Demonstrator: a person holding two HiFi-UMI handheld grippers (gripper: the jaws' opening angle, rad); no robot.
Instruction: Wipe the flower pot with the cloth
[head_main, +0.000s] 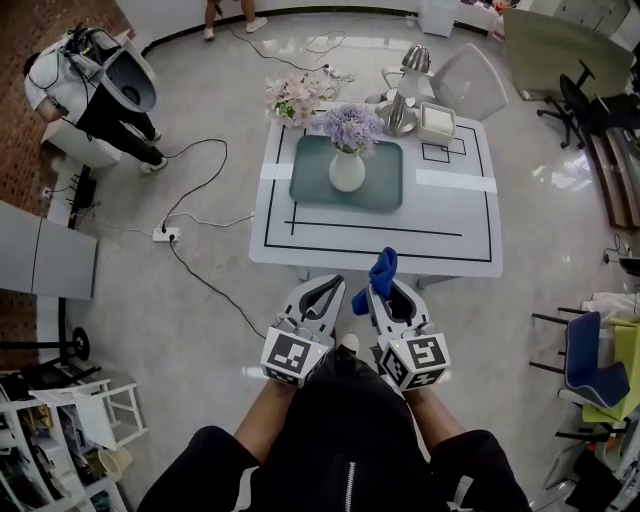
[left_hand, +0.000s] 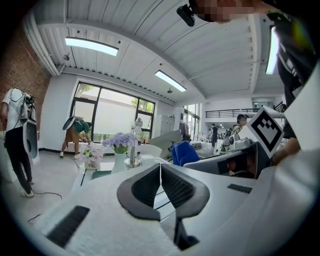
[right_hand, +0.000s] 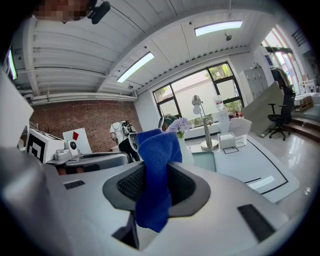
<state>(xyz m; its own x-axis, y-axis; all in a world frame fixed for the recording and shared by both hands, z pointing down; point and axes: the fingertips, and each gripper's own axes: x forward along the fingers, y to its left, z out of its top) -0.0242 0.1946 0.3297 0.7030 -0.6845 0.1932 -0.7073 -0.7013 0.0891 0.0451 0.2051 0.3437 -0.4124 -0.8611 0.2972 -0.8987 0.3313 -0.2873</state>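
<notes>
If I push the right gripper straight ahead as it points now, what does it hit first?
Likely the white flower pot, straight behind the blue cloth held in its jaws; whether it clears the table edge first is unclear.

Both forearms are held close to the body, and the two claws sit side by side, low in front of the person. The left claw has its jaws pressed together with nothing between them. The right claw is clamped on the blue cloth, which stands up past its tips. The hands seem tucked behind the marker cubes.
</notes>
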